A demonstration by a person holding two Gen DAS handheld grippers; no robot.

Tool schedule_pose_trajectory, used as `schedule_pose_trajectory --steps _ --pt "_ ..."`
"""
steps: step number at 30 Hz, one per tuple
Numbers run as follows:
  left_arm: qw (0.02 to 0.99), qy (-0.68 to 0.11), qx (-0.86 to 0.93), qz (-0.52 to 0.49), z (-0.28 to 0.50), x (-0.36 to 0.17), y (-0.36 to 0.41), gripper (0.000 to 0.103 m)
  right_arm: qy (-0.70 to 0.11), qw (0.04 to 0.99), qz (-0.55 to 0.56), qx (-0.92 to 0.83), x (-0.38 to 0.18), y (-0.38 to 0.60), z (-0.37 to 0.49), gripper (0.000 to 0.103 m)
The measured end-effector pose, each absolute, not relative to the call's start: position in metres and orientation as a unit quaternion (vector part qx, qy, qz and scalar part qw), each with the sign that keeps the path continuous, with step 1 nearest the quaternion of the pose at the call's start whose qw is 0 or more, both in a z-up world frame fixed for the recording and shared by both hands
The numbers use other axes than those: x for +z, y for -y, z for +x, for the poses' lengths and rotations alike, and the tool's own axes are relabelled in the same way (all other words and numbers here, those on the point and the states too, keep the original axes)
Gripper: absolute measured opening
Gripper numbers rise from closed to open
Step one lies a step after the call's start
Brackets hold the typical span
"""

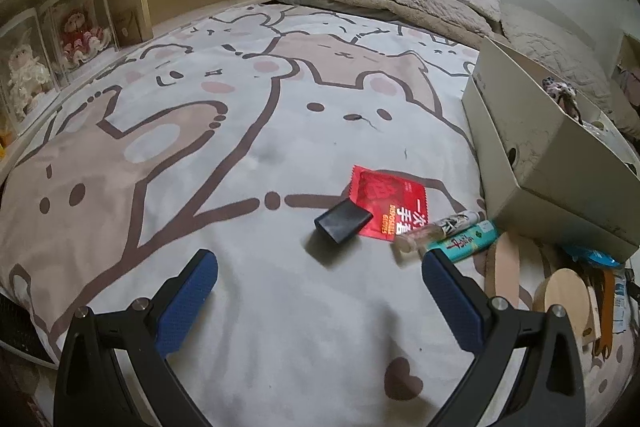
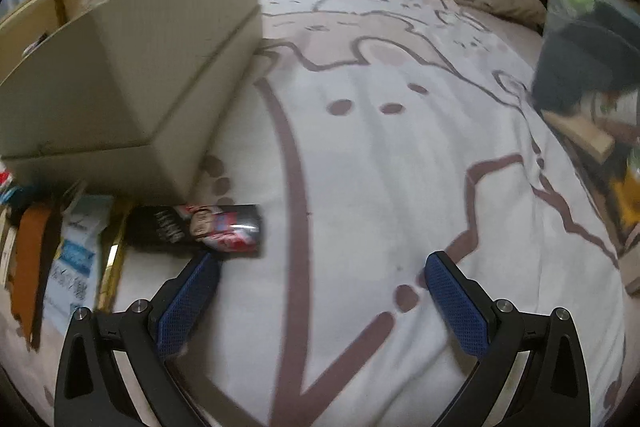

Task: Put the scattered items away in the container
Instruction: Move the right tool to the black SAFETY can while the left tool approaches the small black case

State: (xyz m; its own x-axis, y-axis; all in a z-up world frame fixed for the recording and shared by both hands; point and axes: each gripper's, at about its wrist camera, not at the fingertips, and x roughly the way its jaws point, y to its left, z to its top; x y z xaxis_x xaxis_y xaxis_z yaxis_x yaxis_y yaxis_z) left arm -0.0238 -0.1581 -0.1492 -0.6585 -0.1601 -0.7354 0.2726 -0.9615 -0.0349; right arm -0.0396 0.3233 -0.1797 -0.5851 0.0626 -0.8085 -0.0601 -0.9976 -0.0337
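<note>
Small case (image 1: 343, 225) on packet (image 1: 390, 201), box (image 1: 540, 163) perhaps just right

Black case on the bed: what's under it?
The black case overlaps a corner of the red glove packet, otherwise resting on the bedspread. Whatever lies directly beneath is hidden.

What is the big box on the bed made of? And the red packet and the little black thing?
The box looks like matte beige cardboard: flat folded walls, scuffed corner. The red packet seems glossy plastic film, shiny with a zigzag edge. The black case is probably smooth hard plastic, faintly sheened, though it could be something else.
</note>
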Motion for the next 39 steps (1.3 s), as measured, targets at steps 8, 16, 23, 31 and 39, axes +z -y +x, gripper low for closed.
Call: schedule_pose_trajectory --steps 8,16,23,31,39 --pt "0.116 -0.050 -0.908 0.399 -0.029 -0.154 0.150 0.103 0.032 -0.005 -0.448 0.893 -0.176 -0.278 -0.053 0.103" --pt "0.114 -0.050 -0.905 0.407 -0.035 -0.162 0.152 0.103 0.014 0.015 -0.450 0.893 -0.184 -0.285 -0.056 0.103" --pt "0.115 -0.050 -0.906 0.404 -0.039 -0.166 0.153 0.103 -0.022 0.041 -0.441 0.896 -0.185 -0.299 -0.052 0.103" --pt "0.122 -0.063 -0.909 0.394 -0.042 -0.162 0.157 0.101 -0.011 0.045 -0.443 0.895 -0.187 -0.297 -0.054 0.103" --pt "0.114 -0.033 -0.912 0.392 -0.052 -0.163 0.157 0.073 -0.006 0.046 -0.448 0.893 -0.188 -0.295 -0.054 0.103"
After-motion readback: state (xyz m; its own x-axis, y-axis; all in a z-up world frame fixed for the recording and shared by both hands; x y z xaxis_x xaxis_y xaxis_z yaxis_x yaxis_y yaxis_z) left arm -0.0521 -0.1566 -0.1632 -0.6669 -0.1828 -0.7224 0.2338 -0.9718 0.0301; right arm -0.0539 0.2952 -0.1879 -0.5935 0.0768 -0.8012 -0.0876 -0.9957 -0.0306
